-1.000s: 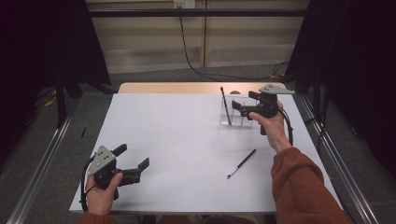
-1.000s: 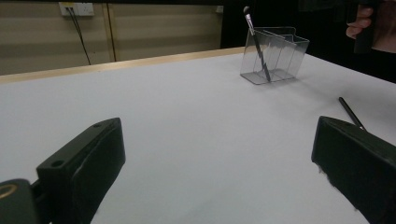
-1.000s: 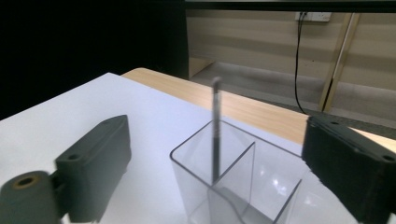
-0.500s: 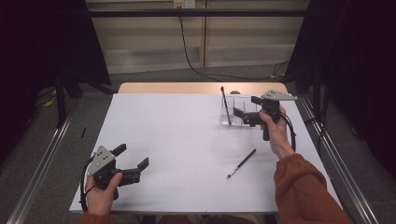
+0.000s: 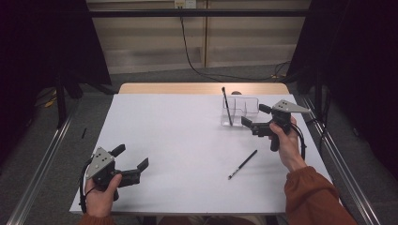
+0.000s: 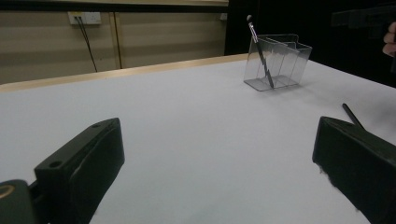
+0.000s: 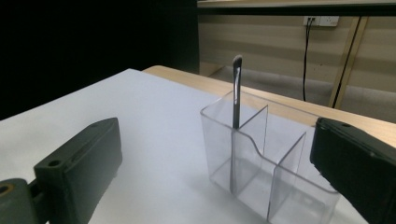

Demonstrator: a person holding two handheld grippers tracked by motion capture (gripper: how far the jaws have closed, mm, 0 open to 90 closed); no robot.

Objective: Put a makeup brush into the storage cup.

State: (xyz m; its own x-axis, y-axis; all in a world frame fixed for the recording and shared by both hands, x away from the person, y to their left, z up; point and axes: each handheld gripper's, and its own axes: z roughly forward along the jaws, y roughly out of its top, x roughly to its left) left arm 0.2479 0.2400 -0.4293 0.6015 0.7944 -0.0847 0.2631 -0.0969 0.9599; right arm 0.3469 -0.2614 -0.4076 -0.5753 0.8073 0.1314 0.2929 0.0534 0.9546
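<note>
1. Black plastic jaws are seen spread wide apart on the left gripper (image 5: 130, 158), which is held low over the near left part of the white table (image 5: 178, 140). Nothing lies between them. It is judged to be parked clear of the work, since no item is near it.

2. A dark loose brush (image 5: 242, 164) is found lying flat on the table right of centre, at a slant, well apart from both grippers. In the left gripper view its end is glimpsed beyond the right-hand jaw (image 6: 351, 114). It is judged to be the next item awaiting collection.

3. The right gripper (image 5: 256, 116) is held farther off, at the right of the table, just beside the organiser. Its jaws stand well apart and grip nothing, as confirmed in the right gripper view.

4. A clear acrylic organiser (image 5: 248, 108) with several compartments is stood near the far edge. One standing brush (image 5: 227, 107) is housed in its left end compartment, handle down and bristles up, leaning slightly against the wall; the lean is attributed to the compartment being wider than the handle. The remaining compartments appear vacant.

5. The work in hand is judged to be loading brushes into the organiser: one is stowed, one is outstanding.
</note>
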